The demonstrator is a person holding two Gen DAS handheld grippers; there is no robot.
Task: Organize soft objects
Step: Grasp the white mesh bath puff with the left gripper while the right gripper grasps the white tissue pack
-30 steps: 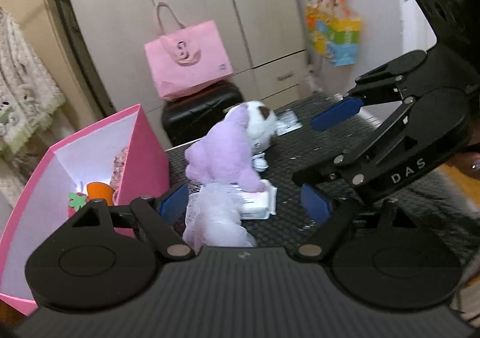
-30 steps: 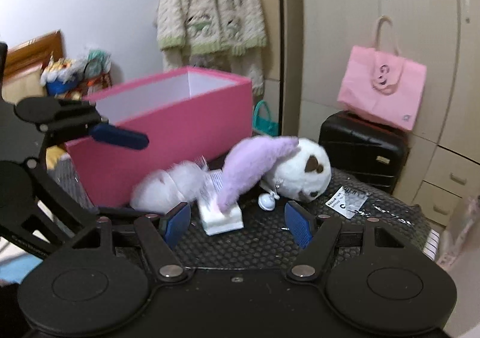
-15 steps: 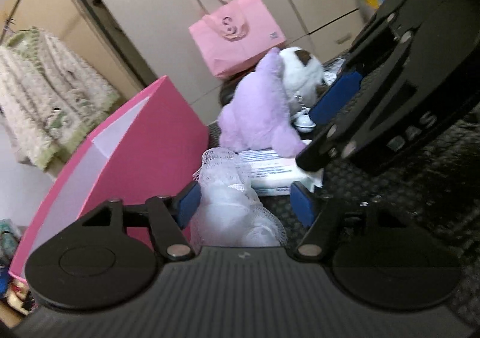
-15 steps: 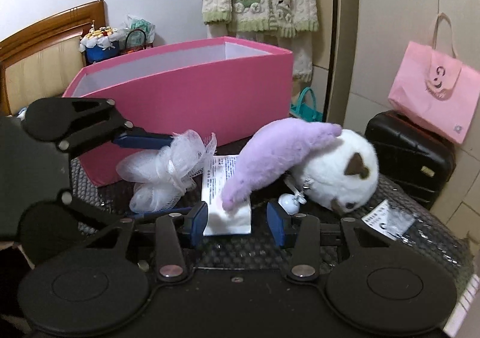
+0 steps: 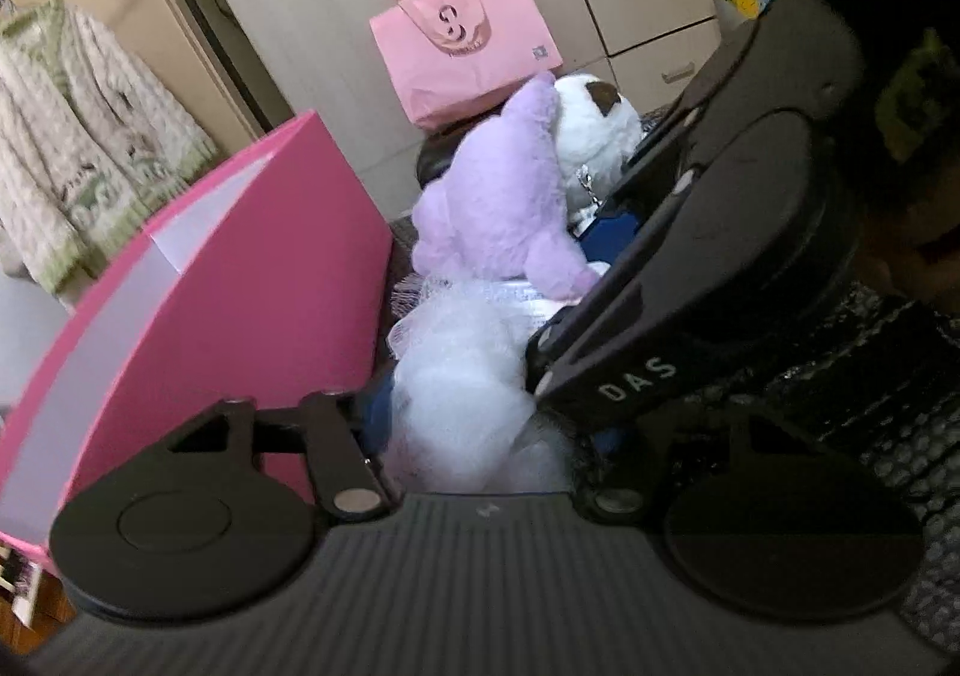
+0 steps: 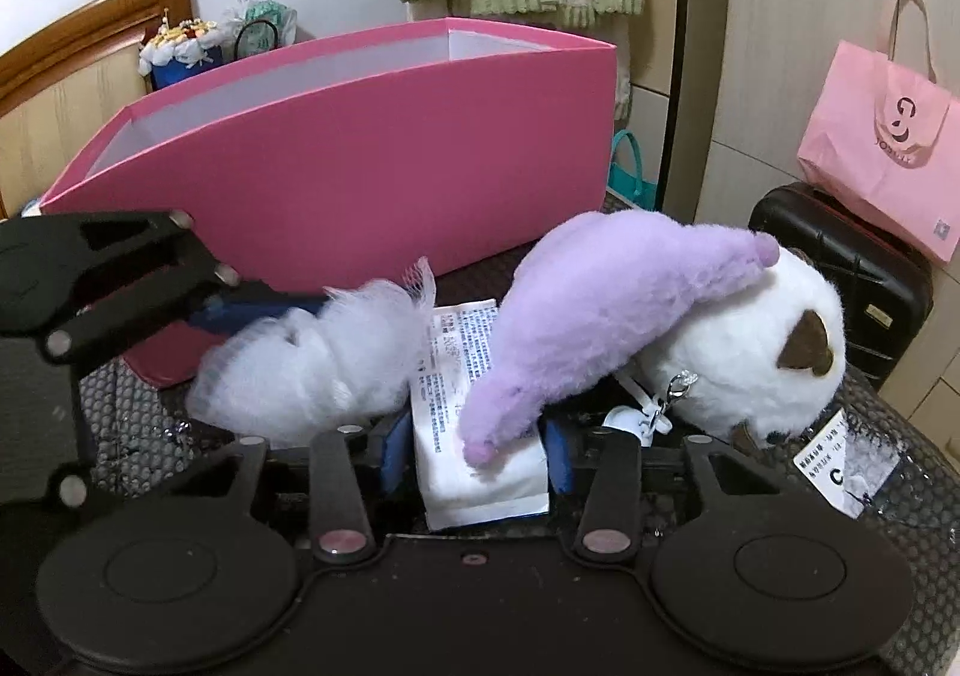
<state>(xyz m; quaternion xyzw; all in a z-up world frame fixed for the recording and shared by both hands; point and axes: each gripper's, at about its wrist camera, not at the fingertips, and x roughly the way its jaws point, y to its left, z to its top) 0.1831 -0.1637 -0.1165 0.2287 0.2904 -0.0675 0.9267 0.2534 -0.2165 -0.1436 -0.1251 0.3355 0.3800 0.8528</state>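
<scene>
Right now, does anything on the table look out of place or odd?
Yes. The plush toy has tipped over, face down on the dark mat, and its purple limb lies across the white tissue pack that the right claw has between its pads. Lifting the pack would probably drag the toy along.

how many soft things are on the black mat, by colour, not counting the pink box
white: 2, the mesh bath puff and the tissue pack
purple and white: 1, the plush toy
total: 3
</scene>
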